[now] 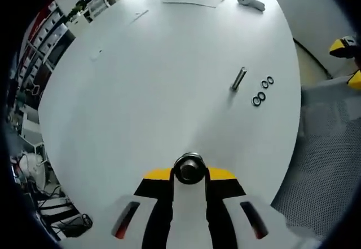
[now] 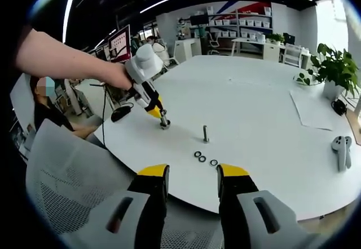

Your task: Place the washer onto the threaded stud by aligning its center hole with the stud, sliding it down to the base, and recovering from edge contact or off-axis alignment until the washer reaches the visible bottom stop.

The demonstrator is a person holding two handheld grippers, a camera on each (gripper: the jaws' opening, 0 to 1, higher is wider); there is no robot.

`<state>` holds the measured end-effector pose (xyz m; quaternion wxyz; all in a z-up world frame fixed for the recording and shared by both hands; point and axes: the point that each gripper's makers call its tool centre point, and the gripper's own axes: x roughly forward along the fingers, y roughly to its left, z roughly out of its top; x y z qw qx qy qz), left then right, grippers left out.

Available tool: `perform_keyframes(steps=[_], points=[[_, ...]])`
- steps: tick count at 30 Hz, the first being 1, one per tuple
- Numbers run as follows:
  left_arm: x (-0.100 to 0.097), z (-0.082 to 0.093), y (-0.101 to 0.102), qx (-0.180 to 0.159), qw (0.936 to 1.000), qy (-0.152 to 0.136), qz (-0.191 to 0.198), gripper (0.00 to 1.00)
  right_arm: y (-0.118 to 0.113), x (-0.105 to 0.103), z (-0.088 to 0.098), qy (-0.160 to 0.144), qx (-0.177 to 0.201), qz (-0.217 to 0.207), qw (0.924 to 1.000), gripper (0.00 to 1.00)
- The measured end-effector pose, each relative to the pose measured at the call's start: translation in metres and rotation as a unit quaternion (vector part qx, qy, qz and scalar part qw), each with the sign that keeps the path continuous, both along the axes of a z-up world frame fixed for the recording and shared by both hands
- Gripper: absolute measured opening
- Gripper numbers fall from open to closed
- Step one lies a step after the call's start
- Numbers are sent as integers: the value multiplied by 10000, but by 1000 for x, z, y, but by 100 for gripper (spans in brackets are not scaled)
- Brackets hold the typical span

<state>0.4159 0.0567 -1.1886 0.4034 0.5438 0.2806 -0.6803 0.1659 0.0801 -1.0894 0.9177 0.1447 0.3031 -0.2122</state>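
A short threaded stud [image 1: 238, 79] stands upright on the white table [image 1: 158, 91]. Three small dark washers [image 1: 258, 99] lie loose beside the stud. In the right gripper view the stud [image 2: 206, 133] rises just beyond the washers [image 2: 202, 159]. My left gripper [image 1: 189, 173] is shut on a small round metal piece [image 1: 189, 168], well short of the stud. From the right gripper view, a hand holds that left gripper [image 2: 163, 120] tip-down on the table, left of the stud. My right gripper [image 2: 193, 173] is open with nothing between its jaws, off the table edge near the washers.
A white controller [image 2: 341, 150] and a paper sheet [image 2: 310, 111] lie on the table's far right side. A potted plant [image 2: 333, 69] stands behind them. A grey mesh chair back [image 2: 62, 187] is next to my right gripper. A person sits at the left.
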Motion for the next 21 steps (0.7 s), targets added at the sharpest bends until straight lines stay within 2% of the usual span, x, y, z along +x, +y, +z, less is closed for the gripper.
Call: perform_keyframes(steps=[9, 11, 13, 17, 21], points=[[0, -23, 4, 253, 9995, -97, -137, 19, 0, -2, -1, 61, 2, -5, 10000, 36], [-2, -23, 5, 272, 9995, -111, -138, 19, 0, -2, -2, 68, 0, 2, 10000, 36], [-1, -34, 5, 320, 9993, -128, -144, 19, 0, -1, -2, 79, -9, 8, 10000, 36], [2, -41, 5, 342, 9992, -172, -132, 19, 0, -2, -4, 88, -7, -1, 10000, 36], [2, -38, 0, 348, 9993, -113, -57, 19, 0, -2, -3, 120, -12, 24, 9999, 36]])
